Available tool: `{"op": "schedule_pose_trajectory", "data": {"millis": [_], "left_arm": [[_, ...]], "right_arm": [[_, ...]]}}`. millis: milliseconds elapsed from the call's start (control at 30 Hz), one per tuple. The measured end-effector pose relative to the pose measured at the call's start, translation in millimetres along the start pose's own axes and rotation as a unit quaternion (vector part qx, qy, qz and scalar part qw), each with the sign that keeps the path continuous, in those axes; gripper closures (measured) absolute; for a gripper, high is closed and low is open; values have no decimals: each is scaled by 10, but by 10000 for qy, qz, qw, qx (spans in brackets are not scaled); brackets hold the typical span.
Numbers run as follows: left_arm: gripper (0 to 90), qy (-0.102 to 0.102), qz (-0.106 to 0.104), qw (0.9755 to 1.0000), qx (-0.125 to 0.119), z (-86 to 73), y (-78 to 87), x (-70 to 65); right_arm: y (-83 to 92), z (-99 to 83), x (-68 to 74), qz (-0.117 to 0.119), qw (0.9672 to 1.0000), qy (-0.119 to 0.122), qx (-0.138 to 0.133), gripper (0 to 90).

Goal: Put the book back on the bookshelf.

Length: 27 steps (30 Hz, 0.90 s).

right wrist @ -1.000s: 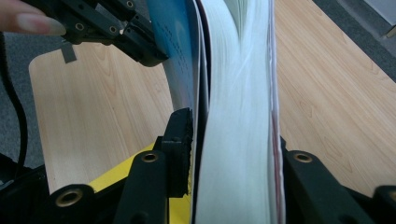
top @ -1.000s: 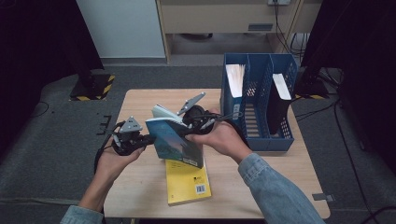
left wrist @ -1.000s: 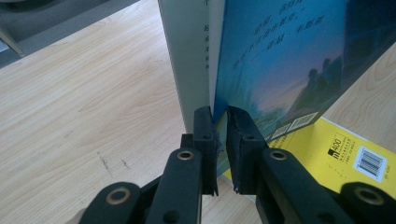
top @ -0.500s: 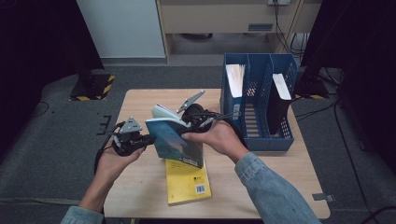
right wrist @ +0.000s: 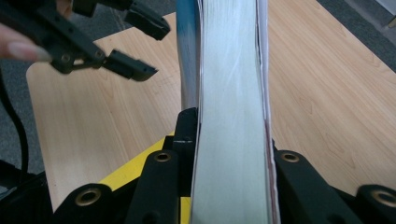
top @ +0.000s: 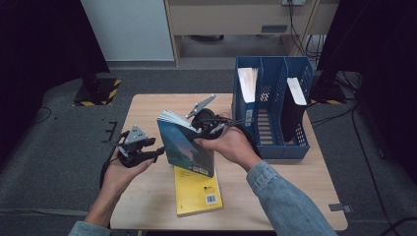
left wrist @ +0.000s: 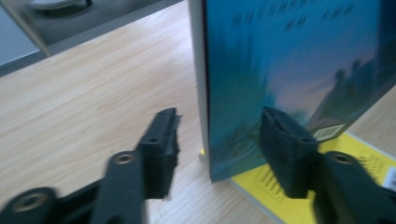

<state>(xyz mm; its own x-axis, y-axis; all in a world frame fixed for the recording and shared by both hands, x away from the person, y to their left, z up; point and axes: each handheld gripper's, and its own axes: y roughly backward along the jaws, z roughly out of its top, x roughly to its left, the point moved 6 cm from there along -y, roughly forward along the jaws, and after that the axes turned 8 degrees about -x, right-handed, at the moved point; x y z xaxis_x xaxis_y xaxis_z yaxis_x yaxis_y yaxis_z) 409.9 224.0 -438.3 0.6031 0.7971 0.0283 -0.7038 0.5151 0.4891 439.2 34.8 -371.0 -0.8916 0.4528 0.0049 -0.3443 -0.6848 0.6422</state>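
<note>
Dark grey carpet surrounds a pale wooden desk [top: 147,105] under dim light, with a cabinet at the far wall. Standing upright near the middle of the desk is a teal book [top: 186,145], its cover showing a blue, misty landscape. The right tongs [top: 196,132] pinch this book across its page block near the top, one black jaw pressed on each side, as the right gripper view shows along the white page edges [right wrist: 231,116]. Left of the teal book, the left tongs [top: 156,152] have just been opening; their jaws now stand spread, straddling the book's lower corner without pressing on it, one jaw before the cover [left wrist: 289,149], the other clear of the spine side. Directly beneath and in front of the teal book lies a yellow book [top: 197,191], flat on the desk, barcode up. Right of the teal book, at the desk's far right, stands a blue file rack [top: 273,142] with several slots; one slot holds a white-edged volume [top: 247,83], another a dark one [top: 293,105], and the middle slot looks free. By my reading, the teal book has been raised and handed fully to the right tongs; carrying it into the rack remains, and the yellow book is untouched.
</note>
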Motion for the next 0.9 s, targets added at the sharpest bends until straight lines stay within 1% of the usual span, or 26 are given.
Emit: {"op": "schedule_pose_trajectory", "data": {"millis": [67,100,133,167,200,233,267,300,333,367,400,433,467,500,533,567,700,767,800,833,867,900], "left_arm": [[373,93,76,9999,6,-89,-9,29],[333,180,264,9995,84,-217,-40,84],[312,222,419,9988,149,-291,-63,123],[291,222,419,9988,149,-291,-63,123],[291,244,561,9979,193,-365,-89,165],[280,275,647,9972,236,-439,-116,201],[243,344,731,9964,272,-513,-142,237],[230,400,816,9954,314,-589,-166,271],[214,511,862,9943,374,-721,-206,328],[176,578,821,9940,434,-761,-221,348],[145,578,821,9940,434,-761,-221,348],[125,603,840,9935,465,-786,-229,364],[125,586,881,9932,482,-801,-229,384],[109,657,918,9923,503,-829,-232,419],[108,657,918,9923,503,-829,-232,419],[107,687,905,9921,526,-844,-231,431],[81,632,894,9925,551,-865,-225,449],[73,610,831,9931,565,-879,-233,451],[72,634,799,9931,573,-886,-234,453],[72,718,785,9929,533,-889,-230,459],[72,718,785,9929,533,-889,-230,459],[72,735,762,9931,502,-889,-226,456]], "right_arm": [[-3,2,-24,-34,10000,-29,-17,726],[-2,3,-43,-30,10000,-90,-14,727],[-3,4,-57,-43,9999,-124,-14,727],[-6,6,-73,-50,9998,-180,-26,728],[-6,6,-73,-50,9998,-180,-26,728],[-10,11,-89,-68,9996,-275,-27,729],[-24,23,-127,-132,9989,-452,-20,730],[-32,29,-152,-158,9985,-515,-23,731],[-36,32,-175,-168,9982,-581,-15,732],[-43,35,-199,-162,9978,-645,-41,732],[-43,35,-199,-162,9978,-645,-41,732],[-48,37,-233,-208,9967,-778,-44,733],[-48,37,-233,-208,9967,-778,-44,733],[-55,44,-249,-255,9959,-868,-85,734],[-55,44,-249,-255,9959,-868,-85,734],[-60,59,-256,-267,9949,-960,-137,734],[-50,87,-244,-293,9948,-962,-174,734],[-43,94,-244,-311,9947,-963,-188,735],[-29,101,-253,-396,9939,-990,-266,735],[-19,100,-261,-434,9936,-994,-302,735],[-19,100,-261,-434,9936,-994,-302,735],[-2,90,-277,-502,9933,-994,-320,735]]}}
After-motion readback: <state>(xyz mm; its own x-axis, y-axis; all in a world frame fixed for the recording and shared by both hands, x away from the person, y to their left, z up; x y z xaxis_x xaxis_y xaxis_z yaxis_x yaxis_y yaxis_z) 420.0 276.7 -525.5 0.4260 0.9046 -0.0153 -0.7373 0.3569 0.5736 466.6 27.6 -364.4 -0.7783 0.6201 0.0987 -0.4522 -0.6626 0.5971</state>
